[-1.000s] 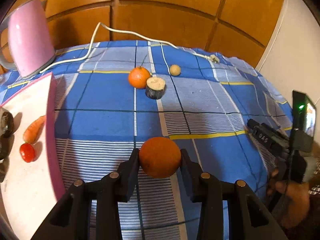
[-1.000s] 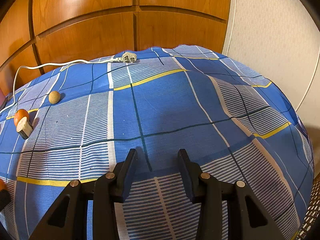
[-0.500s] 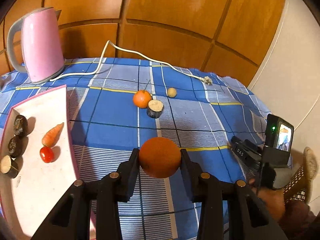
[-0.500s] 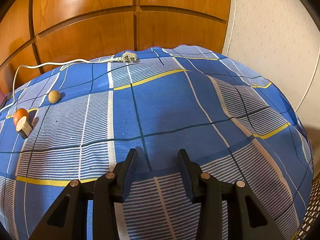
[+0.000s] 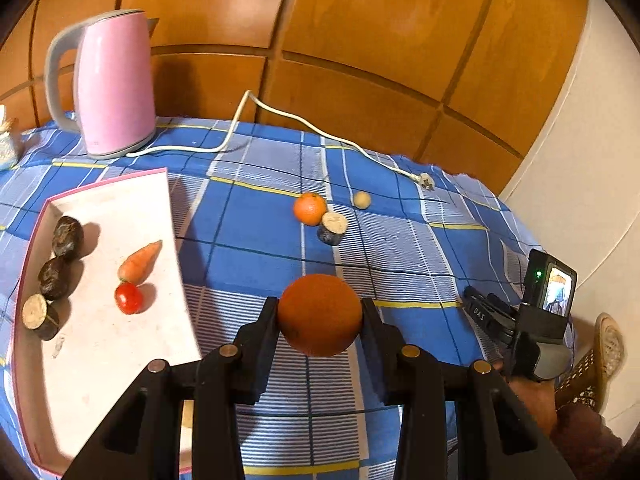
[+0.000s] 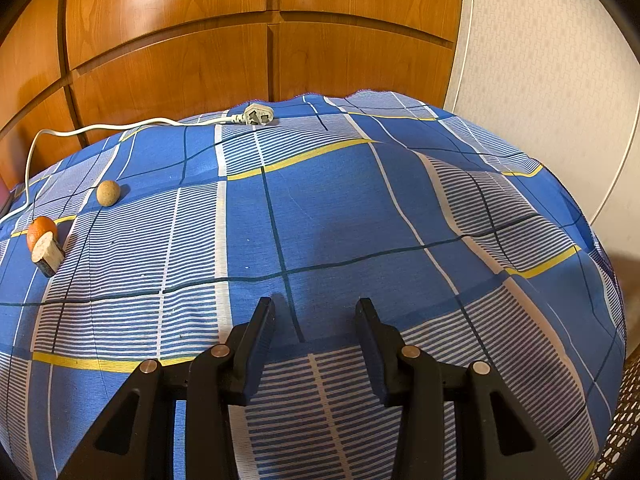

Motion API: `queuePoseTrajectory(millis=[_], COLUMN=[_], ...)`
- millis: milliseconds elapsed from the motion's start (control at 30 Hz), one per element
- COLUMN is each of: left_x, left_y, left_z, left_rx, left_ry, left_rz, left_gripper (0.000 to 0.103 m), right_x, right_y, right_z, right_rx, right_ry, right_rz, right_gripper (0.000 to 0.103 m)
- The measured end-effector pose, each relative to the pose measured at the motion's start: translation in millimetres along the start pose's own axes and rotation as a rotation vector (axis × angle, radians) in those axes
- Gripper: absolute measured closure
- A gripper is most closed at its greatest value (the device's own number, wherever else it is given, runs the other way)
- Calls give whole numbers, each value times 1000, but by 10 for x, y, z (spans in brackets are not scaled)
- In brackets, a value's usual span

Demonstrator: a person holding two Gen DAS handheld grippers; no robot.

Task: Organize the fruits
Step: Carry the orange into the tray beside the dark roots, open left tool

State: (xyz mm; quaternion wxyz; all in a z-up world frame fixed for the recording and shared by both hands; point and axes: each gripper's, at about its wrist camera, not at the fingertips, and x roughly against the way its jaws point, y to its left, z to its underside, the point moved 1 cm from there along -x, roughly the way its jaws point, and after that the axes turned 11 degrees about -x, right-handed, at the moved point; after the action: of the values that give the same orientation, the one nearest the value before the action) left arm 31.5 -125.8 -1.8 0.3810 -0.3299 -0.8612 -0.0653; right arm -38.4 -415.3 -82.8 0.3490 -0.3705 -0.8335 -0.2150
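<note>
Orange fruit: a large orange (image 5: 319, 314) sits pinched between both jaws of the left tool (image 5: 320, 312), lifted clear of the cloth.
Left tool state: clamped onto the large orange, pads pressing its two sides.
Right tool state: the right tool (image 6: 315, 312) stands with jaws spread apart, nothing between them, only cloth below.
Right tool seen from the left camera: at 3 o'clock from the held fruit, near the surface edge, carried by a hand (image 5: 532, 392).
Surface: covered by a blue checked cloth (image 6: 328, 208) with white stripes and yellow lines.
Tray: a white tray with a pink rim (image 5: 104, 344) lies at 9 o'clock of the left tool.
Tray contents: a carrot (image 5: 140, 262), a small tomato (image 5: 129, 298) touching its thick end, and three dark round pieces (image 5: 56, 272) in a row along the far-left side.
Loose fruit: a small orange (image 5: 309, 208) at 12 o'clock of the held one, well apart from it.
Cut piece: a dark-skinned piece with a pale cut face (image 5: 333, 228) touches the small orange.
Tan ball: a small round tan fruit (image 5: 361, 199) just beside those two, at 1 o'clock.
Kettle: a pink kettle (image 5: 112, 84) stands upright at 10 o'clock, at the back edge.
Cord: a white cord (image 5: 280, 116) runs from the kettle base to a plug (image 6: 258, 115) lying on the cloth.
</note>
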Motion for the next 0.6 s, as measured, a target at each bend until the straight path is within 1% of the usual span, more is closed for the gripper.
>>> queuePoseTrajectory(millis=[167, 333, 467, 600], left_x=[92, 255, 440, 617], left_y=[154, 458, 788, 1124], left_z=[40, 107, 228, 429], left_rx=[34, 106, 181, 258], left_ry=[-8, -23, -36, -31], left_rz=[-12, -38, -91, -163], left_gripper=[63, 63, 63, 63], right_x=[2, 4, 2, 3], right_y=[2, 4, 3, 4], right_z=[0, 1, -2, -1], right_rx=[0, 0, 0, 0], right_ry=[0, 0, 0, 0], right_rz=[0, 1, 1, 1], right_gripper=[61, 61, 61, 61])
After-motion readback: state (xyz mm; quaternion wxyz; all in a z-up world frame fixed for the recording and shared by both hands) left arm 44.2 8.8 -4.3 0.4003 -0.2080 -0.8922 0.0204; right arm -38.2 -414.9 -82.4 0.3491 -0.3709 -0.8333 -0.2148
